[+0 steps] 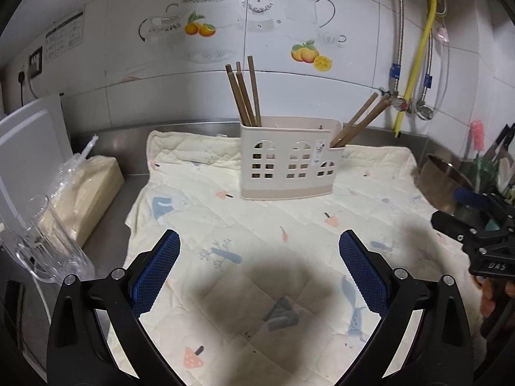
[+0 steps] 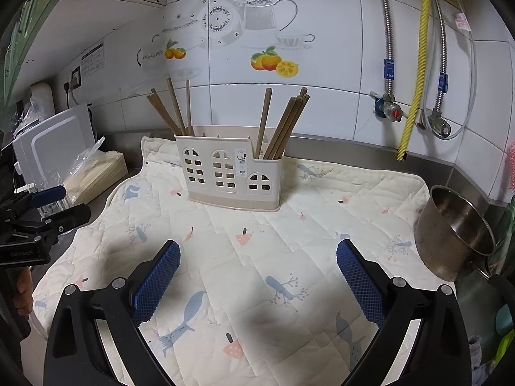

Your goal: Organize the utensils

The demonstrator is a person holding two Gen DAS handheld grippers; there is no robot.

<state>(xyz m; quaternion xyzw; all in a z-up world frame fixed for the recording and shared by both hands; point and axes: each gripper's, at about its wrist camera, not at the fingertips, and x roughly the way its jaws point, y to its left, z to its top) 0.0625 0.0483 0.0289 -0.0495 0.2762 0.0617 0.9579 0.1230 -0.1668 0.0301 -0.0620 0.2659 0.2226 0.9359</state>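
Note:
A cream utensil holder (image 1: 289,160) (image 2: 231,173) with window-shaped cutouts stands upright on a quilted mat (image 1: 257,234) (image 2: 257,234). Brown chopsticks (image 1: 246,93) (image 2: 170,109) lean in its left compartment, and another bunch of chopsticks (image 1: 360,119) (image 2: 283,125) leans in the lower right one. My left gripper (image 1: 259,241) hovers open over the mat, well short of the holder, with nothing between its blue pads. My right gripper (image 2: 257,251) is likewise open and empty, in front of the holder. Each gripper shows at the edge of the other's view.
A steel pot (image 2: 454,234) (image 1: 444,177) sits at the mat's right edge. On the left stand a clear glass mug (image 1: 48,244), a wrapped pack of chopsticks (image 1: 87,189) (image 2: 96,173) and a white appliance (image 2: 54,141). Pipes and a yellow hose (image 2: 415,74) run down the tiled wall.

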